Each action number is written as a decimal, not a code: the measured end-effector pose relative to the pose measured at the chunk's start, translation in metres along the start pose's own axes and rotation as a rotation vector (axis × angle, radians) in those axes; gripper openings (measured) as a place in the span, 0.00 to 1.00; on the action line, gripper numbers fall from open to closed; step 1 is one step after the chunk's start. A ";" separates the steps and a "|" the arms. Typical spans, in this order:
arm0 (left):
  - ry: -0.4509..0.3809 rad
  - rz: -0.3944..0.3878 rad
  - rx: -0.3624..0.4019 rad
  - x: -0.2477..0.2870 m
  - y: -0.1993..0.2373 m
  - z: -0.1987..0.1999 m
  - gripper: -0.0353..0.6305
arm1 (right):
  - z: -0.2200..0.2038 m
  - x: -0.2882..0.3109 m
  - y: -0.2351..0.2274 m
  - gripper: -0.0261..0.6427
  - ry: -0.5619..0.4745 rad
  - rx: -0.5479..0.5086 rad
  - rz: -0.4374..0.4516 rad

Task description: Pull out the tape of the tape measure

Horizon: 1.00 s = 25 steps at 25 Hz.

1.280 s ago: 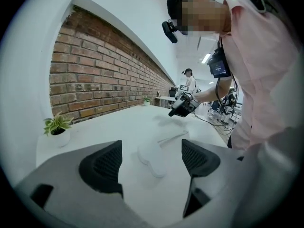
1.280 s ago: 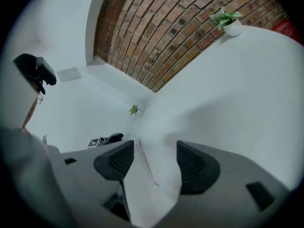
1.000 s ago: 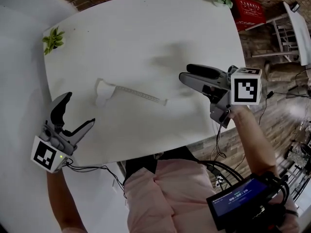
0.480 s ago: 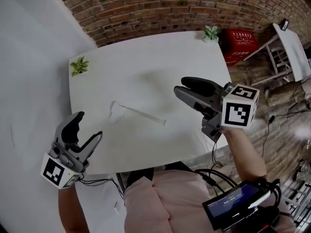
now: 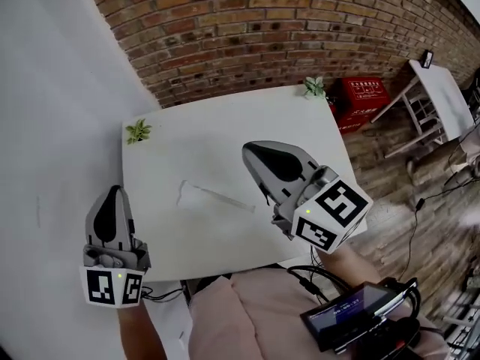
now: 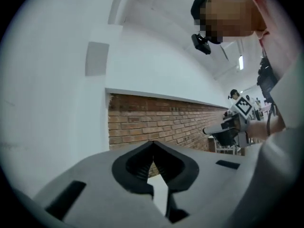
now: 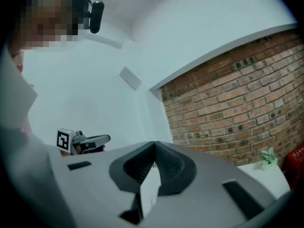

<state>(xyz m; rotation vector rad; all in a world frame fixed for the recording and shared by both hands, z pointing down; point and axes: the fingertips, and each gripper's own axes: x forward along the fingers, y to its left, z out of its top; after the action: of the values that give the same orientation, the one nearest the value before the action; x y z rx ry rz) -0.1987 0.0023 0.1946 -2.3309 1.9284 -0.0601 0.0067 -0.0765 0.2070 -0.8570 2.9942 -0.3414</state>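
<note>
Both left gripper (image 5: 113,195) and right gripper (image 5: 253,153) have just closed on nothing.

Tape measure (image 5: 186,194) on table (image 5: 225,126), tape (image 5: 226,199) extended

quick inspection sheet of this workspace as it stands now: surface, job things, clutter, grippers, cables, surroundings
surface: white table, mostly bare
job's things: tape measure lies left of centre on the table, its tape drawn out toward the right; neither gripper touches it
clutter: left plant and right plant at the far corners
grippers: left gripper and right gripper held clear of the table, jaws just closed together, nothing between them
cables: black cables below the right gripper, by the person's waist
surroundings: brick wall behind the table; red crate and white rack to the right
</note>
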 end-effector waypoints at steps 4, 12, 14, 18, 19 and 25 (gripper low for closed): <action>0.019 0.077 -0.017 0.001 -0.002 -0.003 0.06 | -0.007 0.004 0.007 0.05 -0.009 -0.064 -0.048; 0.024 0.150 -0.030 0.010 -0.004 0.002 0.06 | -0.010 0.007 0.010 0.05 -0.026 -0.136 -0.100; 0.023 0.144 -0.033 0.012 -0.008 0.000 0.06 | -0.010 0.007 0.008 0.05 -0.027 -0.132 -0.104; 0.025 0.126 -0.030 0.015 -0.015 -0.001 0.06 | -0.013 0.005 0.005 0.05 -0.017 -0.143 -0.115; 0.023 0.123 -0.028 0.017 -0.016 -0.001 0.06 | -0.014 0.005 0.005 0.05 -0.012 -0.149 -0.118; 0.016 0.104 -0.027 0.020 -0.022 -0.001 0.06 | -0.016 0.004 0.005 0.05 -0.017 -0.158 -0.130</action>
<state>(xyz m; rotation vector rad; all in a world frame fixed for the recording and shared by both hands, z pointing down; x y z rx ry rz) -0.1737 -0.0133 0.1972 -2.2493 2.0668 -0.0442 -0.0006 -0.0714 0.2216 -1.0643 2.9893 -0.0982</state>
